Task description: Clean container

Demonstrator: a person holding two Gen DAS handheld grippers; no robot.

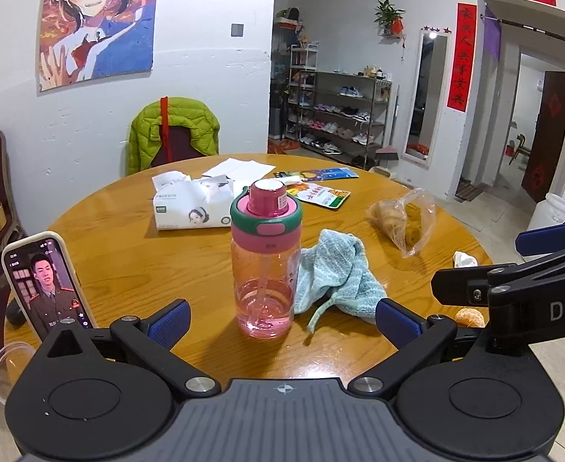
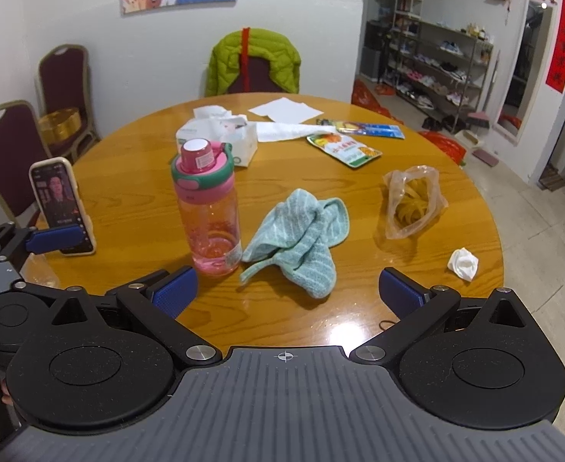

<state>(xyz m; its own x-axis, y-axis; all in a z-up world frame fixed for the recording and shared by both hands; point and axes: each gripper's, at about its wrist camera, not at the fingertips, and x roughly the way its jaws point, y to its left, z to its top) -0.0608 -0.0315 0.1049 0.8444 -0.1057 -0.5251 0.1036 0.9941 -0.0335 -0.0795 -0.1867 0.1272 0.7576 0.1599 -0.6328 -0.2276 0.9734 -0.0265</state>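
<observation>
The bottle (image 1: 266,258) is standing near the desk's (image 2: 128,154) front edge, risking toppling if either wide-open, empty hand-held gripper (image 1: 281,321) (image 2: 287,292) is nudging it.

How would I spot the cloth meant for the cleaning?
Start at the round wooden table and find the upright pink bottle near its front edge. The cloth lies crumpled just to the bottle's right. It is pale teal terry, unlike the white tissues farther back.
</observation>
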